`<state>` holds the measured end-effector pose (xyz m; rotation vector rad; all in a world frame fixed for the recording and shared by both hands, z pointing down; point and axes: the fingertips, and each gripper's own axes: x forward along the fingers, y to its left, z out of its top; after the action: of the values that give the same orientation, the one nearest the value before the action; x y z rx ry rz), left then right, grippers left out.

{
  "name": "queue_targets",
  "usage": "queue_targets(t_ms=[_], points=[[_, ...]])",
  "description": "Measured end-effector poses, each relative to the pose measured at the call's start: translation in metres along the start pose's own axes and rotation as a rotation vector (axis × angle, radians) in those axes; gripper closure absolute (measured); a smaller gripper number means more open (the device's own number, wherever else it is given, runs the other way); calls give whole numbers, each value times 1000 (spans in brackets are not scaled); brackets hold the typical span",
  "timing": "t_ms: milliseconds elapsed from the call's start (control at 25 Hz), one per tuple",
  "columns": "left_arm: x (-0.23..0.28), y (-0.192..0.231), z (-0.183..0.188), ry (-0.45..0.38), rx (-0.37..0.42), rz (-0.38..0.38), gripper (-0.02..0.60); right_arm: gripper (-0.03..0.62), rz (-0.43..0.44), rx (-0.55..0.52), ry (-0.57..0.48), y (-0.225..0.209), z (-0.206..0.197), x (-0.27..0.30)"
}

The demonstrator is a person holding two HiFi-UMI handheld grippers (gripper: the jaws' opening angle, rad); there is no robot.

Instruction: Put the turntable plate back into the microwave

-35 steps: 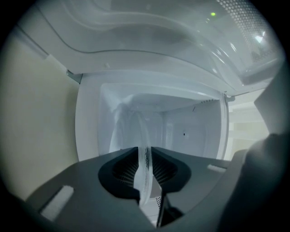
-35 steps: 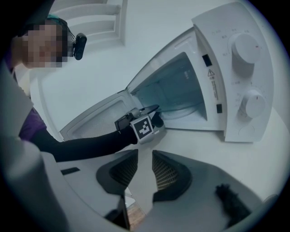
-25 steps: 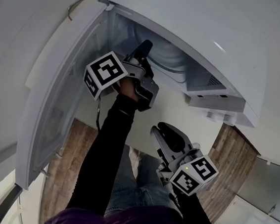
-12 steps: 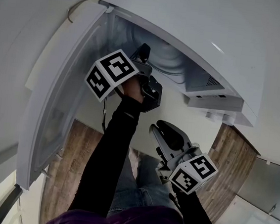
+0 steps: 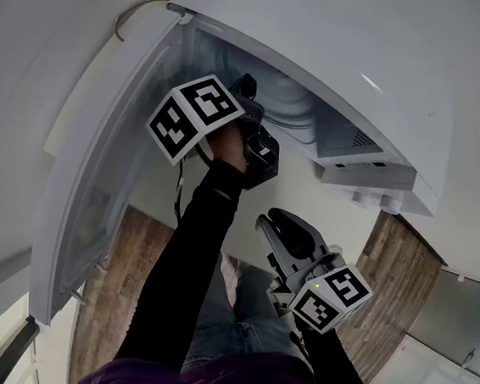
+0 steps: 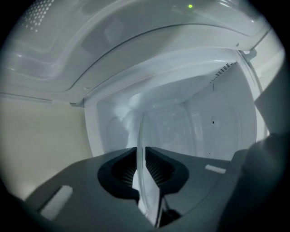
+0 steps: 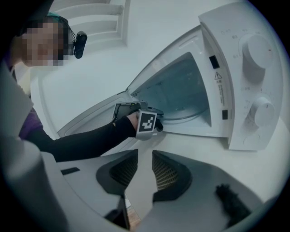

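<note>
- The right tongs [image 7: 142,158] are hanging nearest, over the counter [image 7: 195,145]. Their jaws are standing apart with nothing between them, so they are adding no support.
- The left tongs [image 6: 141,153] are reaching into the microwave [image 7: 235,90]. Their jaws have just been closing, and they are pinching the rim of the plate [image 7: 181,112].
- The plate is sitting low inside the cavity, near its floor. Whether it is resting there or being carried, I cannot tell.
- Main risk: smooth glass is being held at one edge only. If the pinch is loosening or the wrist is rolling, the far side is likely to drop and strike the floor or a wall.
- Second risk: nothing is showing what lies under the plate. Letting go while it is off-centre would probably leave it tilted and unable to turn.
- Third risk: the tongs' body is filling much of the opening. Pulling back at an angle could be dragging the rim along, or knocking the frame.
- Farthest left, the door [image 5: 95,189] is standing wide open beside the reaching sleeve. An elbow swinging outward could be bumping it and jolting the grip.
</note>
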<state>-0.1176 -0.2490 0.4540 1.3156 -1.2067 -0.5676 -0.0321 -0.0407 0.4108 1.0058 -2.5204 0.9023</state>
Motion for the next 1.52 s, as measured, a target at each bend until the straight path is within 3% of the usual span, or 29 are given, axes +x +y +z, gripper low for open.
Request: queue_targets(t_ms=[360, 680, 800, 1160, 1520], points=[[-2, -1, -4, 33, 44, -9, 540, 490, -91, -123, -46, -26, 25, 10], [-2, 0, -4, 44, 61, -6, 537, 490, -205, 6, -114, -78, 62, 67], [-2, 0, -6, 57, 52, -6, 538, 489, -253, -10, -99, -86, 63, 75], [-4, 0, -7, 76, 79, -8, 537, 490, -249, 73, -114, -93, 65, 91], [-7, -1, -20, 210, 262, 12, 506, 490, -287, 151, -179, -103, 71, 84]])
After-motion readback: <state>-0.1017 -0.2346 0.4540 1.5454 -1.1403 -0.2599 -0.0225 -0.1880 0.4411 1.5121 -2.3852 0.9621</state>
